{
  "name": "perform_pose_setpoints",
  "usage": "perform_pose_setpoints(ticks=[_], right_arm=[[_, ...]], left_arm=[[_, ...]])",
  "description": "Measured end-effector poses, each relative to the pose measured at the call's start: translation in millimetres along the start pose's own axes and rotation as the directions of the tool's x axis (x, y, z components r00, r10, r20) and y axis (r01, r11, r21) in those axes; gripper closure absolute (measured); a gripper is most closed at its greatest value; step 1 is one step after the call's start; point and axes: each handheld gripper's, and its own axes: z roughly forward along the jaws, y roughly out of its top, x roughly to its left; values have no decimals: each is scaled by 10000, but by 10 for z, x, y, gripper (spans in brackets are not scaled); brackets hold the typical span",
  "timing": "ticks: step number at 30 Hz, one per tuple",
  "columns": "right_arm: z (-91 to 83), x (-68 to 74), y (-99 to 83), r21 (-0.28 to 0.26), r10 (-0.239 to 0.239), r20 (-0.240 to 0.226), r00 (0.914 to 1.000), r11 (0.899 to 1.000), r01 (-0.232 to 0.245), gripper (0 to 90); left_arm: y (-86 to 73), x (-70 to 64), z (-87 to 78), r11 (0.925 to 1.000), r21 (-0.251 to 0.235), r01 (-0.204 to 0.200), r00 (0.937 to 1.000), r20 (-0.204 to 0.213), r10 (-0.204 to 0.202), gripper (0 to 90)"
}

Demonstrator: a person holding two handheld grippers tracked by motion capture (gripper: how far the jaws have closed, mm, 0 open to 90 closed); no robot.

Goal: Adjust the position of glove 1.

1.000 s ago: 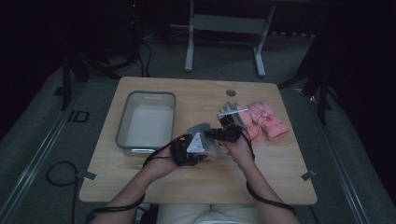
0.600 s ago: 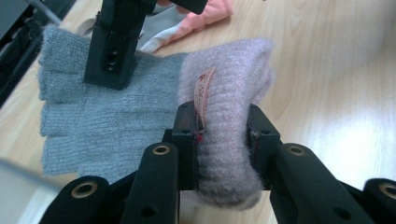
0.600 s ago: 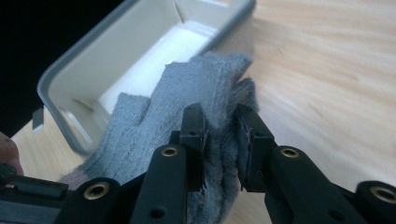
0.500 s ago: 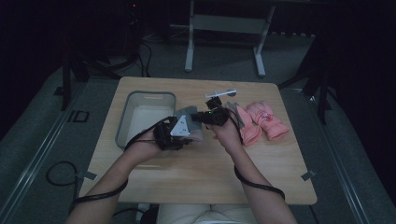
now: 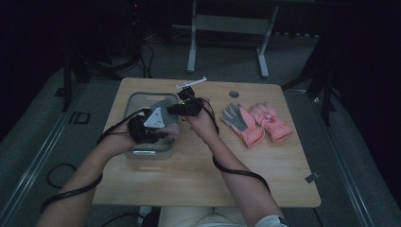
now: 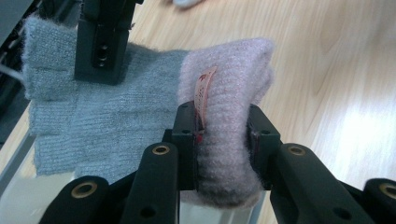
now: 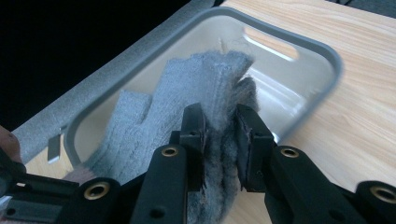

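A knitted glove (image 5: 166, 108), grey with a pale pink cuff (image 6: 229, 84), hangs stretched between my two grippers over the grey bin (image 5: 150, 153). My left gripper (image 5: 158, 128) (image 6: 222, 135) is shut on the pink cuff, where a small label sticks up. My right gripper (image 5: 183, 101) (image 7: 220, 135) is shut on the grey finger end (image 7: 196, 79). In the right gripper view the glove's fingers droop above the bin's pale floor (image 7: 280, 79).
A pair of pink ski gloves (image 5: 257, 123) lies on the wooden table (image 5: 265, 175) to the right of the bin. A small round dark spot (image 5: 233, 93) and a thin white stick (image 5: 191, 83) sit near the far edge. Cables trail from both grippers.
Both grippers have carried the knitted glove left and away from the person, from the middle of the table to above the bin.
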Motion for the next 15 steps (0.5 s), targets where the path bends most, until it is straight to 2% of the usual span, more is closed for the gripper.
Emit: perform_pose_setpoints(ticks=[7,10,13,14,15], right_arm=[[326,81,128,93,103,-276,9996,9999,-100,750],[455,70,132,195,93,-303,9995,9998,-87,749],[590,58,79,408,135,-182,9997,9991,-128,749],[634,52,60,520,121,-113,9999,9986,-115,749],[634,52,60,520,121,-113,9999,9986,-115,749]], left_arm=[[-291,130,25,9997,255,-49,9999,-161,53,701],[-372,188,89,9991,379,214,9997,130,-219,701],[-430,243,220,9962,827,262,9982,525,-306,701],[-430,243,220,9962,827,262,9982,525,-306,701],[-446,260,284,9943,1035,252,9972,677,-323,701]])
